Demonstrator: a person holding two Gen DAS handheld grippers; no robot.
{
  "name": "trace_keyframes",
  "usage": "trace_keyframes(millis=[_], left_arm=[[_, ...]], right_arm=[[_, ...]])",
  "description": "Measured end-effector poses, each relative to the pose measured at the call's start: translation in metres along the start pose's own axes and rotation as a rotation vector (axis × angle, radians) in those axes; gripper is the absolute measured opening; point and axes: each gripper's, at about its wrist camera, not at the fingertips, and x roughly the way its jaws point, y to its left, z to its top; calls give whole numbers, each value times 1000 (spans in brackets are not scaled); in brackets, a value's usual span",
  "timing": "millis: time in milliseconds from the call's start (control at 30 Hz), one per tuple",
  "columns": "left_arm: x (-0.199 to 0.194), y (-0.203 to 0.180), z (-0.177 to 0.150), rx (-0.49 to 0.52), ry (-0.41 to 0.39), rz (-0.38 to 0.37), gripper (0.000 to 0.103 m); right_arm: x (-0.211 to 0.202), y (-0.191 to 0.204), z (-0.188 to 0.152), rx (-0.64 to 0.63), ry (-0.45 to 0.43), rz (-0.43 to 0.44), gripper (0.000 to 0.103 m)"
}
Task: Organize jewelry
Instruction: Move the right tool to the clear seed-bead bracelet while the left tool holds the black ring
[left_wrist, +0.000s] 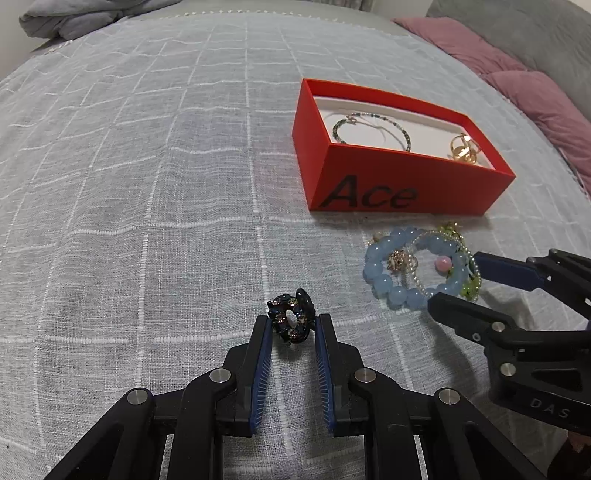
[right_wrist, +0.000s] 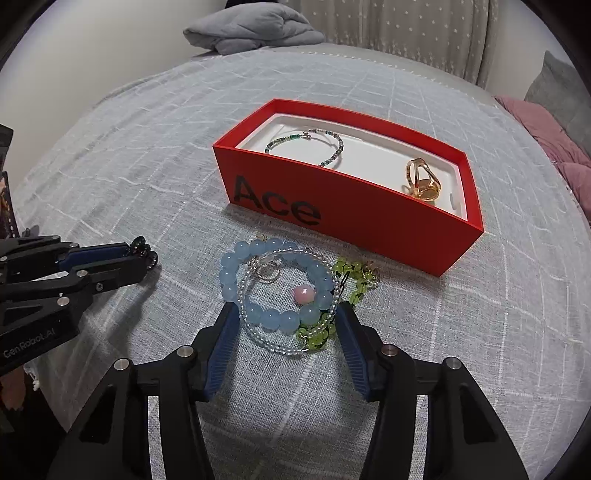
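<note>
The left hand-held gripper (left_wrist: 293, 326) has its jaws drawn narrow around a dark jewelled ring (left_wrist: 291, 318), whose sides touch both blue pads just above the bed cover (left_wrist: 147, 184). It looks pinched, though I cannot tell how firmly. To do this step well, the grip should stay gentle and square on the ring's sides so it does not twist out, then lift straight before carrying it forward and to the right, toward the red box (left_wrist: 369, 184).

The right hand-held gripper (right_wrist: 282, 321) stands wide open, its fingers flanking a pile of bracelets just ahead: a blue bead bracelet (right_wrist: 236, 266), a clear bead strand (right_wrist: 258, 336) looped over it, and a green bead piece (right_wrist: 347, 269) at the right. These overlap, so closing on one alone would likely drag the others.

Beyond the pile, the box holds a thin beaded bracelet (right_wrist: 332, 147) and gold rings (right_wrist: 423, 181) on its white lining.
</note>
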Motion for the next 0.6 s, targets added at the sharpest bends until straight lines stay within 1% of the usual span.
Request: trace_keyframes(millis=[133,200,300,400,500,600], left_arm=[[-1,-2,1,-1,-5,-3,19],[0,-3,2,0,-5,-4,19],[1,-3,2,1,-3,-4,19],[1,-3,2,0,-3,-2,19],[1,1,2,-6,-3,2,19],[0,3,1,-14,-3,3,19]], right_arm=[[-6,-1,-1,4,-11,14,55],[-10,-2,-2,2,-16,20,51],[-12,-3,-2,4,-20,22,51],[-12,-3,-4,-1,-19,48,53],[-13,4,-6,-37,-28,63,61],[-17,16,-8,-88,-45,83,62]])
